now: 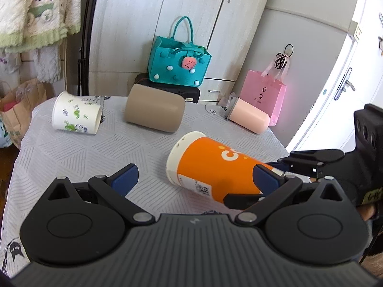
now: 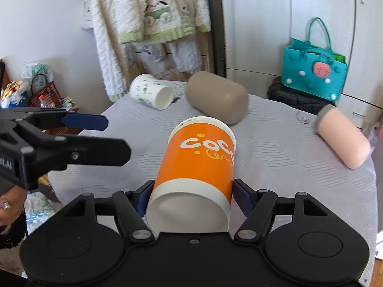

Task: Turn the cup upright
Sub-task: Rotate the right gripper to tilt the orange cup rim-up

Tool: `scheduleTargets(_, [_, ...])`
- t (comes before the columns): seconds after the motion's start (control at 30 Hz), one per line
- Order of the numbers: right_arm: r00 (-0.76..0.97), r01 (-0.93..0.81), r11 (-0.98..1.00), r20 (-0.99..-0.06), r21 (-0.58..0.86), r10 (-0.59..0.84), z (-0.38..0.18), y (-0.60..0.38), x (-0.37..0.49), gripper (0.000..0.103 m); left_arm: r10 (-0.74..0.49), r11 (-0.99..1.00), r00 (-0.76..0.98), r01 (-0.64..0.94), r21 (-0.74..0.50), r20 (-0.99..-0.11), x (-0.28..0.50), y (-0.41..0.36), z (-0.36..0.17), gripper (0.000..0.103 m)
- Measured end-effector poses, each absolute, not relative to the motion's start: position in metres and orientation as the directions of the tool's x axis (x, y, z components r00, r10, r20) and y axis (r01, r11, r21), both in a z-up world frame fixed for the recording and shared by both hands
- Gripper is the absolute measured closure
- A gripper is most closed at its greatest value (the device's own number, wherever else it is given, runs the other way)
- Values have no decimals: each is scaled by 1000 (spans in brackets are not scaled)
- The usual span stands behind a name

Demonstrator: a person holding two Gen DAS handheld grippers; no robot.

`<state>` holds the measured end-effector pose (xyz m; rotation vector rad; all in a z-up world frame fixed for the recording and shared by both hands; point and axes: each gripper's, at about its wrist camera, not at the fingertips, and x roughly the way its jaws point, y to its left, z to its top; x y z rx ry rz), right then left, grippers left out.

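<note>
From the left wrist view, the orange cup [image 1: 215, 165] lies on its side on the grey tablecloth [image 1: 83, 153]. Its white rim end points left and a bit away from the camera. Its bottom end points to the right. The left gripper [image 1: 195, 179] has its two blue fingers [image 1: 125, 178] spread wide apart. Nothing is between them being squeezed. The cup lies across the space in front of them, nearer the right-hand finger. The right gripper [image 1: 268, 184] comes in from the right side and holds the cup near its bottom end.

Farther back on the cloth lie a white paper cup [image 1: 75, 113] with green marks, a tan cup [image 1: 154, 107] and a pink cup [image 1: 249, 116], all tipped over. A teal bag [image 1: 178, 63] and a pink bag [image 1: 262, 95] sit behind the table.

From the right wrist view, the orange cup [image 2: 194, 174] sits right between the two blue fingers [image 2: 241, 197] of the right gripper [image 2: 191, 197]. The fingers press on both sides of the cup close to its bottom end. The bottom faces the camera and the rim end points away. The left gripper [image 2: 93, 134] reaches in from the left, spread apart and not touching the cup. The white paper cup [image 2: 152, 91], tan cup [image 2: 216, 96] and pink cup [image 2: 342, 138] lie beyond.
</note>
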<state>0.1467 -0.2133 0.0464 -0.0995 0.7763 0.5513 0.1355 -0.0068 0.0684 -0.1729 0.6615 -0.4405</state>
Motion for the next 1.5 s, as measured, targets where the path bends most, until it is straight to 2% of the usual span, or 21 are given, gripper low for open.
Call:
scheduleTargets(0.17, [591, -458, 880, -695, 127, 409, 42, -201, 143, 29, -466, 884, 675, 322, -340, -573, 134, 6, 61, 0])
scheduleTargets(0.5, [600, -481, 871, -687, 101, 411, 25, -189, 129, 28, -586, 802, 556, 297, -518, -590, 144, 15, 28, 0])
scheduleTargets(0.67, [601, -514, 853, -673, 88, 432, 29, -190, 125, 15, -603, 788, 554, 300, -537, -575, 146, 7, 19, 1])
scheduleTargets(0.77, [582, -542, 835, -675, 94, 454, 34, -192, 125, 15, -616, 774, 535, 277, -569, -578, 152, 6, 14, 2])
scheduleTargets(0.97, [445, -612, 778, -751, 142, 487, 40, -191, 142, 13, -642, 748, 483, 222, -625, -596, 170, 7, -1, 2])
scheduleTargets(1.13, [417, -611, 782, -790, 122, 449, 40, -190, 163, 12, -692, 700, 427, 199, -686, -582, 184, 0, -11, 3])
scheduleTargets(1.2, [361, -630, 760, -804, 164, 472, 37, -192, 172, 12, -691, 699, 431, 190, -690, -581, 186, -1, -14, 4])
scheduleTargets(1.3, [337, -595, 770, -797, 233, 502, 32, -201, 184, 12, -642, 749, 466, 214, -627, -609, 188, -8, -14, 7])
scheduleTargets(1.4, [324, -591, 761, -785, 269, 528, 28, -207, 189, 13, -621, 766, 489, 215, -605, -613, 191, -10, -16, 12])
scheduleTargets(1.43, [321, -593, 757, -781, 275, 535, 26, -208, 190, 13, -633, 757, 483, 222, -615, -605, 191, -10, -16, 17])
scheduleTargets(1.5, [318, -602, 744, -767, 290, 557, 25, -209, 188, 19, -641, 750, 485, 229, -621, -595, 192, -9, -15, 18])
